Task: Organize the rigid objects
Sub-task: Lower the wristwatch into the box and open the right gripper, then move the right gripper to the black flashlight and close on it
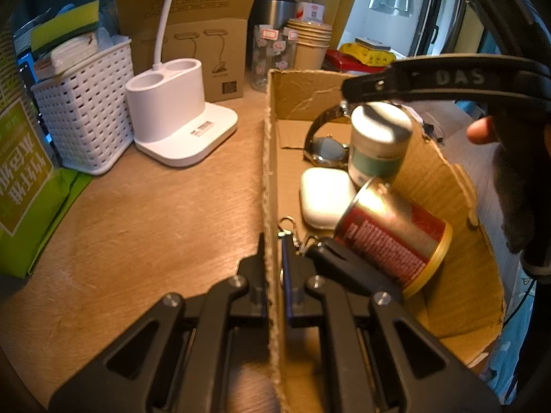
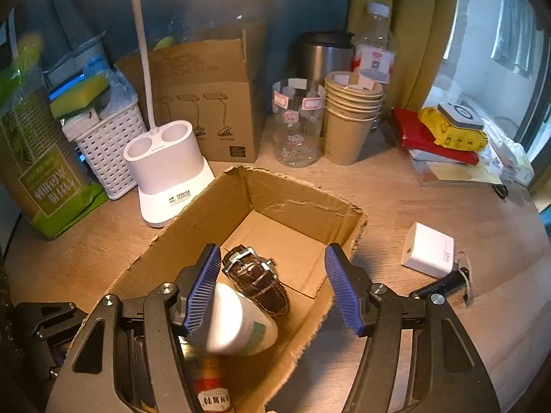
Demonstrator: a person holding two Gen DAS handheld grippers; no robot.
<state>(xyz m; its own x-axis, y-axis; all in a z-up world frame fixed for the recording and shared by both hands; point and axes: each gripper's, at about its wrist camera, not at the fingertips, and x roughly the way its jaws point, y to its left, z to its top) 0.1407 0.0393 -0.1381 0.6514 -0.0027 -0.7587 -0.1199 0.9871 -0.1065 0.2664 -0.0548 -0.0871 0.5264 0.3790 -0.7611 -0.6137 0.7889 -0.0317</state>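
The left gripper's [image 1: 275, 272] jaws clamp the cardboard box's [image 1: 270, 172] near wall; the right gripper's [image 2: 272, 287] jaws stand apart above the white bottle [image 2: 237, 323], upright inside beside the can [image 1: 392, 237], earbud case [image 1: 325, 196] and watch [image 2: 256, 278].

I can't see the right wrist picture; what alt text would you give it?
An open right gripper hovers over a cardboard box holding a white bottle, a brown-strapped watch and a red can; a white charger lies on the desk.
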